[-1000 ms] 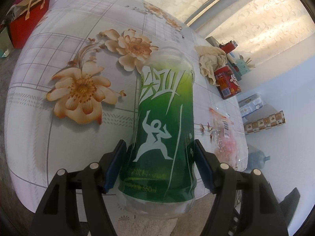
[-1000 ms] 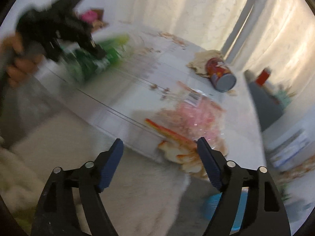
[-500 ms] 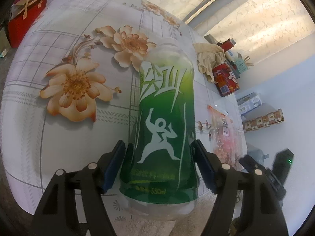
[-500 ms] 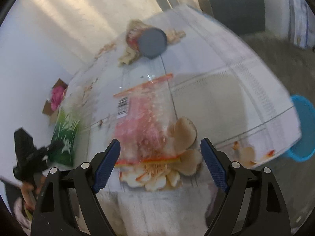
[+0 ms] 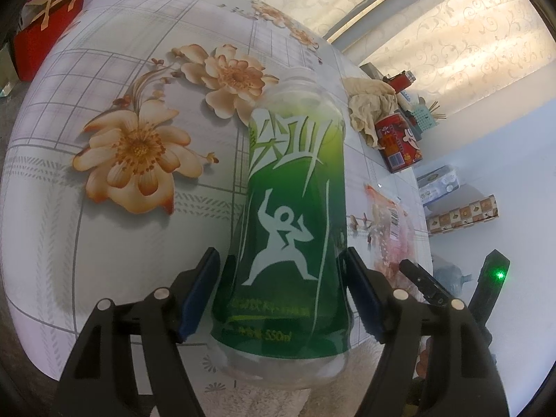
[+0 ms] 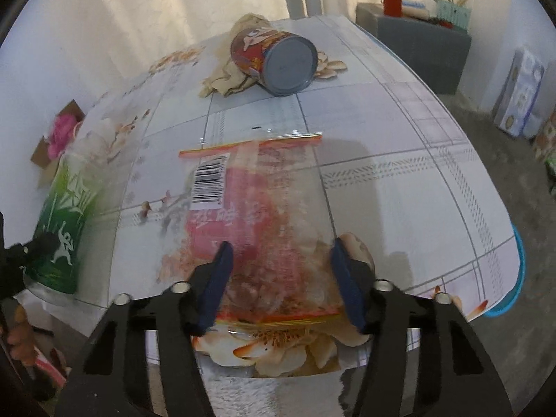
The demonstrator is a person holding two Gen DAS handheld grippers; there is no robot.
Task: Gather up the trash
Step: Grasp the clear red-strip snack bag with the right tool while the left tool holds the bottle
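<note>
A green-labelled plastic bottle lies between the jaws of my left gripper at the flowered table's near edge. The jaws are opening; the right pad touches the bottle and a thin gap shows at the left pad. The right wrist view shows the same bottle at far left. My right gripper hangs over a clear pink snack bag lying flat on the table. Its jaws are closing with the bag's near end between them. A red can lies on its side beside a crumpled tissue at the far end.
A blue bin stands below the table's right edge. Past the far end is a grey cabinet with small items on top, and boxes sit on the floor. A red gift bag stands beyond the table's other side.
My right gripper rolled and swung in over the snack bag, came lower, and its jaws narrowed around it. My left gripper stayed put while its pads eased slightly off the bottle.
</note>
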